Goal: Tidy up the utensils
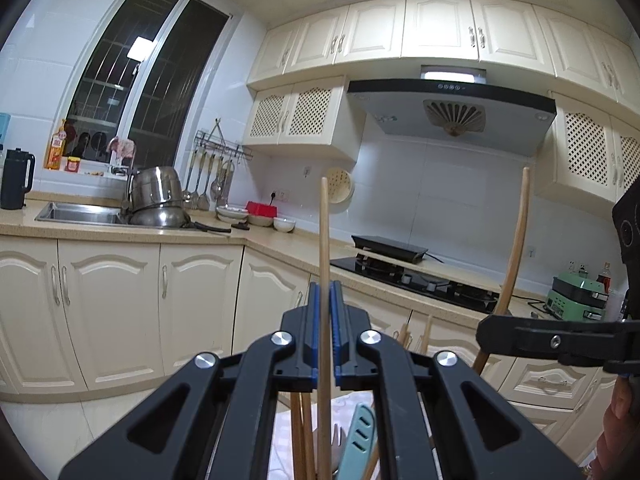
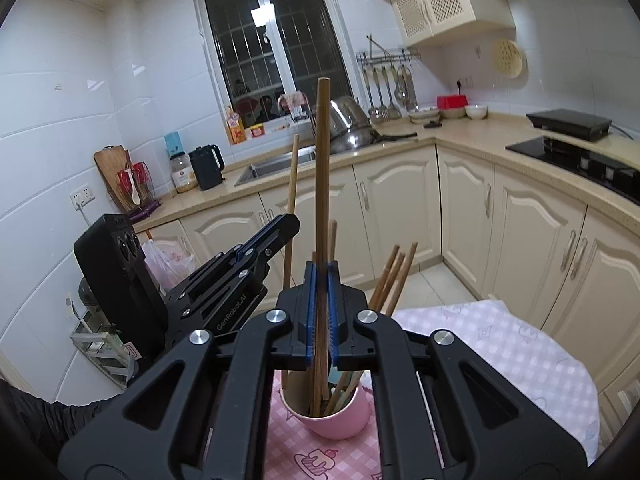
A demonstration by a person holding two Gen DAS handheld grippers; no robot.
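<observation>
A slim, round, pale wooden chopstick point(image 1: 325, 280) was clamped upright between the blue ribbed pads of the left gripper point(image 1: 325, 300), its jaws narrowed onto the stick, which ran on above and below the black fingers. A second chopstick point(image 2: 322, 216), darker and square at its top, was pinched the same way in the right gripper point(image 2: 321, 280), rising well above the fingertips and reaching down into a smooth pink cup point(image 2: 332, 412) directly under that gripper. More wooden sticks point(image 2: 394, 276) were fanned out of the cup just right of the right gripper's fingers. Only the right view showed the cup whole, standing on a pink checked cloth point(image 2: 500, 344) printed with cakes, with the left gripper seen just to the left, closed on its stick. Only the left view showed the glossy grey hood point(image 1: 452, 116), the lattice cabinet doors and, below the left gripper's fingers, a pale blue slotted utensil point(image 1: 360, 440) among the stick tops. In that view the right gripper was seen off to the right, level with the left one, its stick bowed by the lens. A steel sink point(image 1: 76, 214) and stacked steel pots point(image 1: 158, 196) were seen well beyond both grippers, on a speckled beige counter point(image 1: 100, 232).
</observation>
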